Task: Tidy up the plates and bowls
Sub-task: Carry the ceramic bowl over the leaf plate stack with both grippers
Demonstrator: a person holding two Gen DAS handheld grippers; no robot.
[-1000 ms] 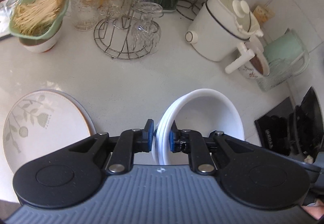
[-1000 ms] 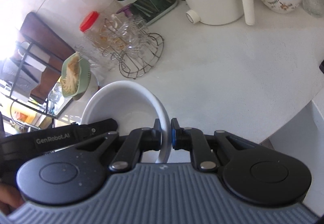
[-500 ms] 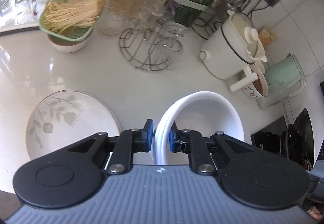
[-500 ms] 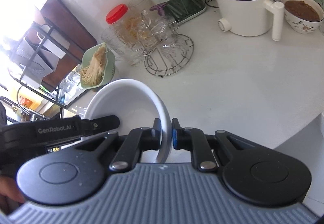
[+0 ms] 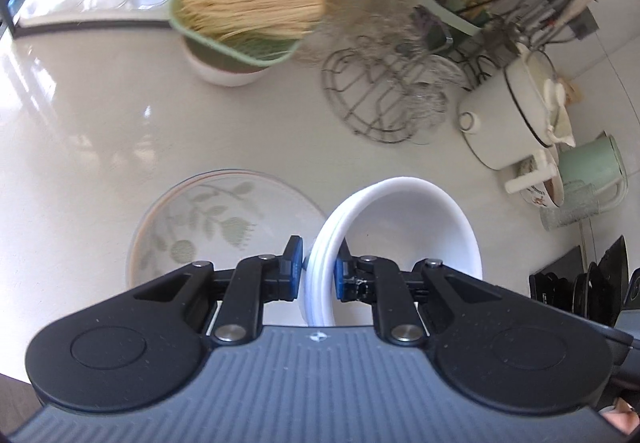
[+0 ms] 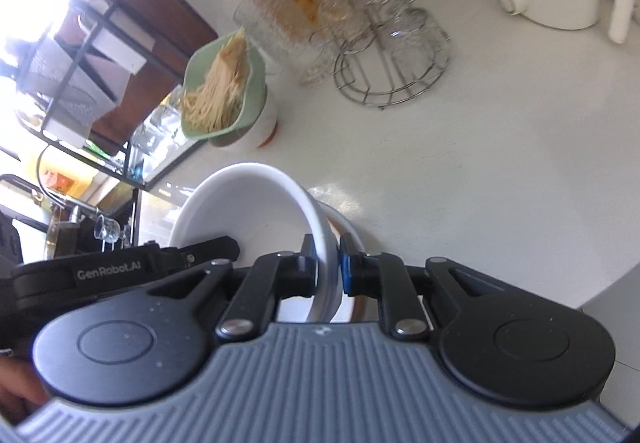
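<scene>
Both claws clamped on opposite rims of stacked white bowls [image 5: 404, 227], left claw [image 5: 318, 275] and right claw [image 6: 326, 275], held above bench [image 5: 100, 131] beside leaf-pattern plate [image 5: 208, 227]. Risks: uneven pull separating nested bowls, rim slipping, chipping plate on careless lowering.

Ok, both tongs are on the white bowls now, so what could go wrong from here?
1. The bowl stack is held only by its rim, left tongs on one side and right tongs on the other; uneven pulling could separate the nested bowls or let one slip.
2. The leaf-patterned plate lies close beside the stack, so lowering carelessly could knock it.
3. The wire rack of glasses stands ahead; swinging wide risks hitting it.
</scene>
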